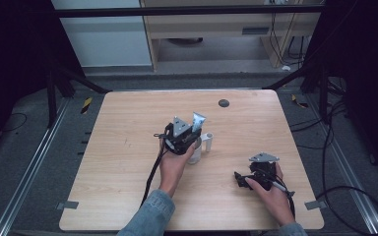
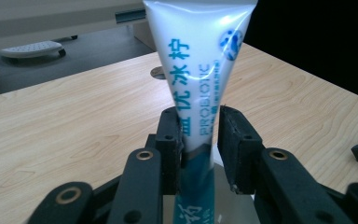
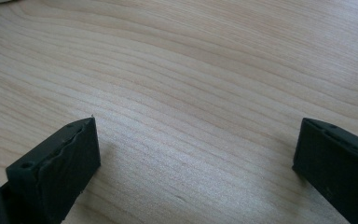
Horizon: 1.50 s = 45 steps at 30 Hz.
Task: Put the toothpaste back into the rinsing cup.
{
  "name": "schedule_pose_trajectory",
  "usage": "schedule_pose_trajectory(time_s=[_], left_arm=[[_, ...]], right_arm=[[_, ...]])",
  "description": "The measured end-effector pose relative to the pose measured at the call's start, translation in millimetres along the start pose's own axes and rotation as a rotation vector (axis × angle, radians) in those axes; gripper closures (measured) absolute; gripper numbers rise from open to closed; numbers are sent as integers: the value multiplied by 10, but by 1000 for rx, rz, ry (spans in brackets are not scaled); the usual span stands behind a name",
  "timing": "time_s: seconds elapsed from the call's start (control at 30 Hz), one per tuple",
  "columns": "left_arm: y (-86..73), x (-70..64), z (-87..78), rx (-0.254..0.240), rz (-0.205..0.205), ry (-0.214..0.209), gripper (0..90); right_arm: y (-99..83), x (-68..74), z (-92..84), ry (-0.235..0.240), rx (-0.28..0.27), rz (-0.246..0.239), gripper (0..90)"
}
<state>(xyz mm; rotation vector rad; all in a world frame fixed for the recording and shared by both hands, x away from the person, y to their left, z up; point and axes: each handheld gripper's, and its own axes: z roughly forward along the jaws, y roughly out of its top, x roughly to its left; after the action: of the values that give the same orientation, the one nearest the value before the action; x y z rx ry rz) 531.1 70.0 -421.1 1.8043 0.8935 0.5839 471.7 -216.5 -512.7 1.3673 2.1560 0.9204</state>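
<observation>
We are looking at a tabletop of pale wood with fine grain, showing a smooth, matt finish. The tube standing on it is gleaming as glossy white and teal plastic. The left claw beside the tube is showing matt black plastic.

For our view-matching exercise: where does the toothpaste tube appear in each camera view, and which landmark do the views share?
High view: tube standing at table centre, beside the left gripper.
Left gripper view: tube in the centre, between the jaws, rising to the top edge.
Right gripper view: bare wood between the right gripper jaws.
Shared landmark: the wooden table.
</observation>
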Motion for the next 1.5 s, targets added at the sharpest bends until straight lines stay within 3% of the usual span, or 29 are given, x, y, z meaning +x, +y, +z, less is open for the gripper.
schedule_pose_trajectory(time_s=[0.43, 0.83, 1.2, 1.5], left_arm=[[-4, 56, -33, 17, 0, 15, 610], [-19, 117, -65, 34, -3, 24, 593], [-13, 115, -86, 43, -4, 9, 589], [3, 85, -137, 63, 19, -16, 547]], right_arm=[[0, 0, 0, 0, 0, 0, 6], [0, 0, 1, 0, 0, -1, 6], [0, -1, 1, 0, -1, -1, 5], [0, -1, 1, 0, -1, -1, 5]])
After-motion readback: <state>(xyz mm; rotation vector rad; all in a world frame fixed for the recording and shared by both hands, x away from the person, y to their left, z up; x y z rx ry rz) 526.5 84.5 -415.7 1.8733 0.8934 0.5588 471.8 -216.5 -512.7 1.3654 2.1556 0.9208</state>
